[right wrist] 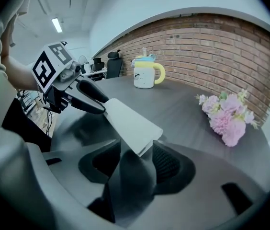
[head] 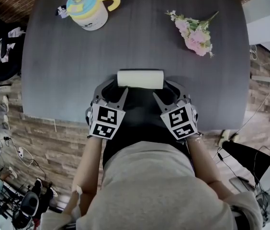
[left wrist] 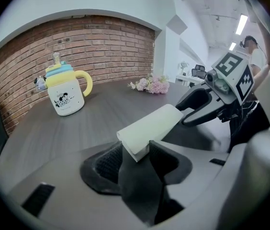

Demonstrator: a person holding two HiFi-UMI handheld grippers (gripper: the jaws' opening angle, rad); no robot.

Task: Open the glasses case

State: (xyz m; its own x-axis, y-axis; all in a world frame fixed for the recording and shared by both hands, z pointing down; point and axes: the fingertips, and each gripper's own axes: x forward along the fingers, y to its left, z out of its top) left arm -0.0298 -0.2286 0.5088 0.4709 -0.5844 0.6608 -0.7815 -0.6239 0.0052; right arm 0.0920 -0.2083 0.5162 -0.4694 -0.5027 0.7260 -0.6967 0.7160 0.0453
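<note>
A white glasses case (head: pixel 140 79) lies crosswise near the front edge of the dark grey table (head: pixel 58 71), lid closed. My left gripper (head: pixel 117 91) is at its left end. In the left gripper view that end of the case (left wrist: pixel 149 128) fills the gap between the pads, and my left gripper (left wrist: pixel 136 153) is shut on it. My right gripper (head: pixel 163 92) is at the right end. In the right gripper view the case (right wrist: pixel 130 123) reaches in between the jaws of my right gripper (right wrist: pixel 137 153), which stand open around its corner.
A yellow and blue cup with a handle (head: pixel 89 8) stands at the far left of the table. A pink flower bunch (head: pixel 195 32) lies at the far right. A brick wall runs behind the table in both gripper views.
</note>
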